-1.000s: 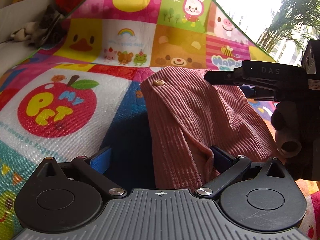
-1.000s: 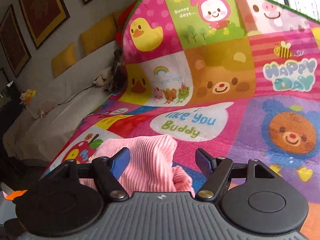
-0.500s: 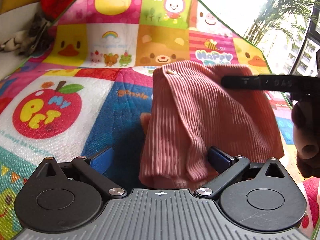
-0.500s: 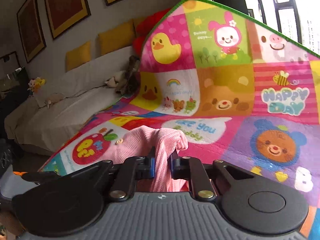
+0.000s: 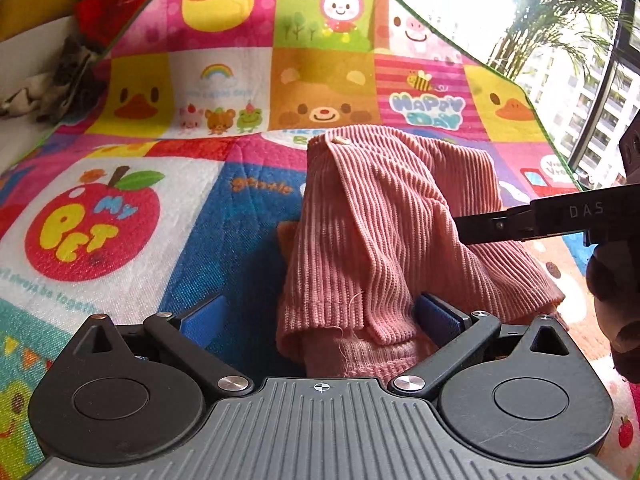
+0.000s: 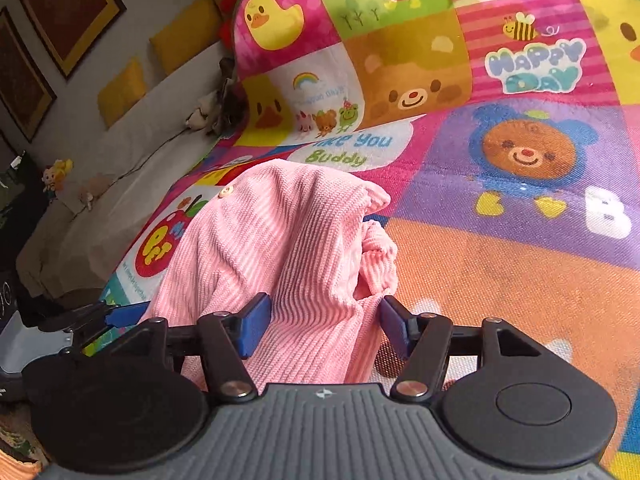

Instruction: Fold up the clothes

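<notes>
Pink ribbed knit garment (image 5: 380,240) w/ button lies bunched on cartoon play mat (image 5: 160,208). L gripper (image 5: 320,322) jaws wide apart, garment hem between them, touching R pad only. R gripper (image 6: 320,328) jaws opening, knit between, pads not pressing.

Garment's (image 6: 280,264) near hem (behind gripper body)

Bright daylight, blown-out window (image 5: 460,4) glare, fisheye-warped edges.
</notes>
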